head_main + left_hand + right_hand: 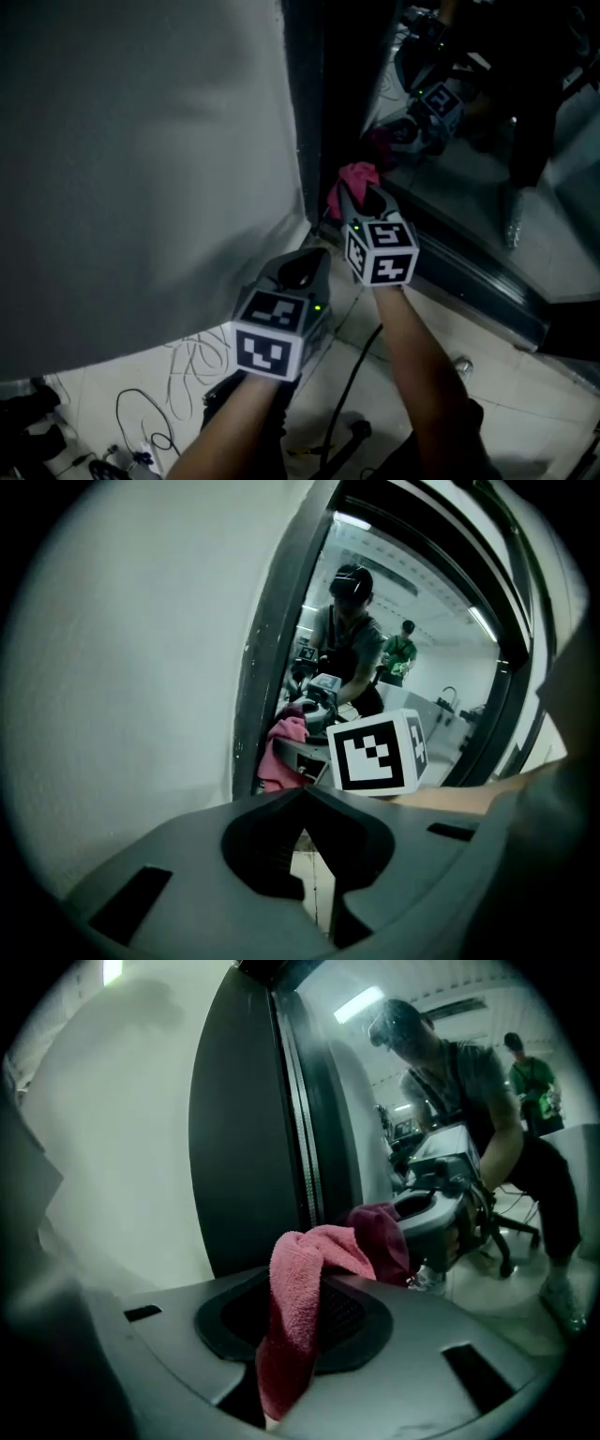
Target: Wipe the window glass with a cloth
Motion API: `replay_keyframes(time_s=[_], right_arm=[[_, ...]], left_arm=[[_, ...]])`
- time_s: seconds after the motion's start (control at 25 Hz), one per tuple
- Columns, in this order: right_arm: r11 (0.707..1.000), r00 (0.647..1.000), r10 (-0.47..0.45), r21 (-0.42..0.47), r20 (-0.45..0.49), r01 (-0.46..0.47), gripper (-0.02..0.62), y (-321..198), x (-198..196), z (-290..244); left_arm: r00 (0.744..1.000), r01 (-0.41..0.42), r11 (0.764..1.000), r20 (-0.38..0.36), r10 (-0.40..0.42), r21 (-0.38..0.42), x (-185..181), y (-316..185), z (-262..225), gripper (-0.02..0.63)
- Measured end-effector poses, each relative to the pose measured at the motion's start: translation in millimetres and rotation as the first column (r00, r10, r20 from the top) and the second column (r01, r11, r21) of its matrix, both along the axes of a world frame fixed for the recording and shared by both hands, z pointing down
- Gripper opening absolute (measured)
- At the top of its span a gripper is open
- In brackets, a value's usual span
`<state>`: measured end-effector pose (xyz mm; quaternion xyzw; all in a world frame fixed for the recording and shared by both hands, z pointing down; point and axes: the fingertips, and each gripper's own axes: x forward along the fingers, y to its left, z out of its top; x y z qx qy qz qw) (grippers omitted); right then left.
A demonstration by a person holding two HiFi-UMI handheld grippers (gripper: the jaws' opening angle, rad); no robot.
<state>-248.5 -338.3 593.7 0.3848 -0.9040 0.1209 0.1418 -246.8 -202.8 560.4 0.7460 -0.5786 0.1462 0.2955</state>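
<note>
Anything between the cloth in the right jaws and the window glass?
Nothing shows there. In the right gripper view the cloth meets its own darker reflection in the window glass, so it seems to touch.

A grey left gripper [307, 265] with a black-and-white marker cube sits at 6 o'clock, pointing up the picture. The matching grey right gripper [364, 201] lies near it at 3 o'clock, with a crumpled pink terry cloth [354, 177] bunched at its tip against the dark window frame [309, 94]. The reflective window glass [487, 159] fills 2 o'clock and a plain white wall [141, 141] fills 10 o'clock. Looped white cable [192, 354] lies on the pale tiled floor [525, 375] at 7 o'clock.
</note>
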Motion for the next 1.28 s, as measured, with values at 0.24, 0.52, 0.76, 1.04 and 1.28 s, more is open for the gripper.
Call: replay_keyframes(time_s=[0.24,0.52,0.76,1.04,1.28], right_arm=[[1.0,1.0,0.015,-0.007,0.0,-0.015,0.097,0.2,18.2,12.0],[0.988,0.987,0.153,0.004,-0.052,-0.153,0.097,2.5,92.6,13.8],[0.968,0.967,0.25,0.013,-0.04,-0.249,0.097,9.2,165.6,5.2],[0.938,0.938,0.345,0.001,-0.041,-0.346,0.097,20.1,250.5,2.3],[0.909,0.907,0.417,0.002,-0.059,-0.417,0.097,30.9,324.6,4.1]], left_arm=[[0.999,-0.037,0.999,0.014,0.037,0.001,21.8,-5.9,-0.5,0.0],[0.997,-0.073,0.997,0.038,0.072,0.016,51.0,-12.1,-3.9,0.0],[0.985,-0.164,0.986,0.066,0.162,0.021,105.8,-17.9,-1.0,0.0],[0.962,-0.262,0.965,0.075,0.261,0.004,172.8,-20.9,7.4,0.0],[0.941,-0.333,0.943,0.068,0.332,0.008,233.9,-20.1,12.5,0.0]])
